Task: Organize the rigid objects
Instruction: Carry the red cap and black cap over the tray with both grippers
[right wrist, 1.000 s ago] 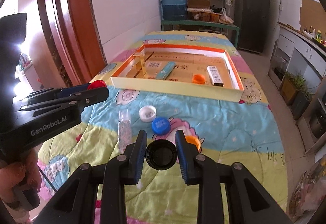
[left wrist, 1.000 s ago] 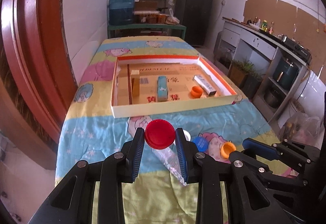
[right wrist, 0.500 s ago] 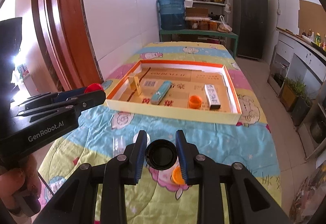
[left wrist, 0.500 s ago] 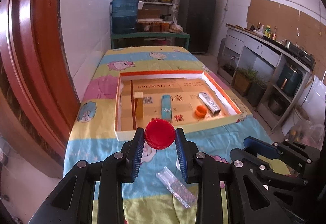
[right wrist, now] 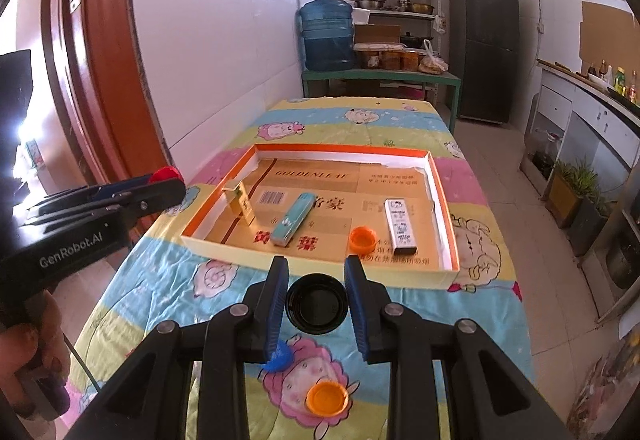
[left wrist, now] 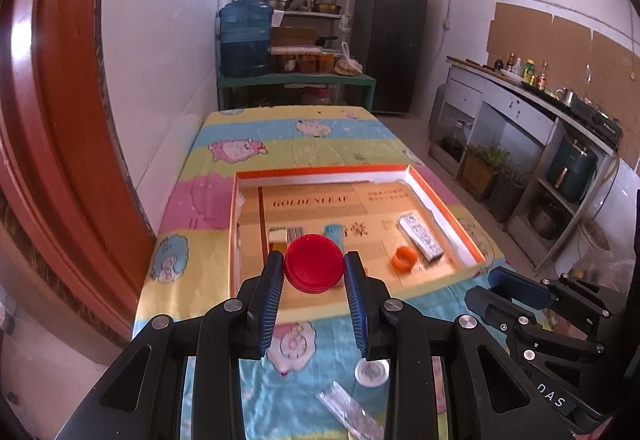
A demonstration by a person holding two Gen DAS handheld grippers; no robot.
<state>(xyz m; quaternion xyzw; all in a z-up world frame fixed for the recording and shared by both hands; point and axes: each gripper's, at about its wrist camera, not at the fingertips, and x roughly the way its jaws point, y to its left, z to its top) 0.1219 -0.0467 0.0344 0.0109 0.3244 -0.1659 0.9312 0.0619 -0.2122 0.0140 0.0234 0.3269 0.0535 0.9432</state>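
While the left gripper (left wrist: 314, 270) pinches a red cap (left wrist: 314, 263) above the near edge of the cardboard tray (right wrist: 444, 199), the right gripper (right wrist: 316, 304) clamps a black cap (right wrist: 316, 303) over the bedsheet (right wrist: 460, 312) just short of the tray; an orange cap (right wrist: 363, 238) already lies inside.

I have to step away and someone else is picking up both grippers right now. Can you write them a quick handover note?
Left gripper: shut on the red cap, held in front of the near side of the box.
Right gripper: shut on the black cap, held short of the box's near wall.
Done, in the box: small yellow box, teal pack, one orange cap, white pack.
Left: put both held caps in the box, then collect from the cloth the blue cap, second orange cap, white cap and clear packet.
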